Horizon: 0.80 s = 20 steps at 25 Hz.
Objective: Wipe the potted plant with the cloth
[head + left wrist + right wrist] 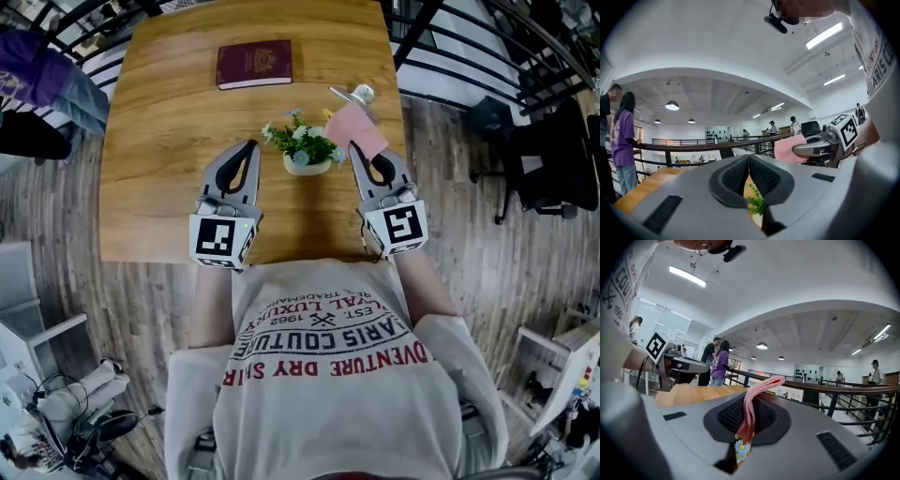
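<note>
Room for moving is widest on the left half of the wooden table, where we see only bare wood from the near edge to the far edge. The potted plant stands a little right of the middle, closer to the near edge than to the far one, and clear of every edge. We hold the left gripper just to its left, with the jaws pressed together and nothing between them. The right gripper is just right of the plant, its jaws closed on the pink cloth, which stands up past the tips above the right side of the leaves; we cannot tell if it touches them. A dark red book lies near the far edge, well apart from the plant. A shiny metal object lies near the right edge, partly behind the cloth. A black railing runs beyond the far and right sides of the table.

We count one plant, one cloth, one book, one metal object and two grippers.
</note>
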Tool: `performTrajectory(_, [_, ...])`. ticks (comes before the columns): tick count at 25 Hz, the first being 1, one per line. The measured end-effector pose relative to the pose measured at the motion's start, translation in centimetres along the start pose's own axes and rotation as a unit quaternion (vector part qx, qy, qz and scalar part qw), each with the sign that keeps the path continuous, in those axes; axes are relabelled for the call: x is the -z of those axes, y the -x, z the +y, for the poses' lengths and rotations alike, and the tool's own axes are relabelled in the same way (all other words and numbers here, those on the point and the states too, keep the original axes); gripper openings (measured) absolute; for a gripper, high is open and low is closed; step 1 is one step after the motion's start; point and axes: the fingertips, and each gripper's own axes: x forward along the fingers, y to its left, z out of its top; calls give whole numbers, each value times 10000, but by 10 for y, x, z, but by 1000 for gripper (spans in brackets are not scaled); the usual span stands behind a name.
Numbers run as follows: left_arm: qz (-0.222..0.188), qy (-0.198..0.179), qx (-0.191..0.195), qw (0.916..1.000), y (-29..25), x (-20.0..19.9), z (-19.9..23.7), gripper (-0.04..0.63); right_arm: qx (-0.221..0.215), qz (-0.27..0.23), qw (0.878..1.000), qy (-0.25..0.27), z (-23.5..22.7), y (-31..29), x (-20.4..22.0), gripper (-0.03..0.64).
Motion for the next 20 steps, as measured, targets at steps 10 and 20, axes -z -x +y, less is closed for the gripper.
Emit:
performTrajectory(10, [154,57,-79,9998,0,3,6,18,181,45,9998,65,-4,6,-2,35])
performTrajectory(20, [175,215,-101,9996,-6,5,4,18,314,55,9995,87,-8,2,-1,35])
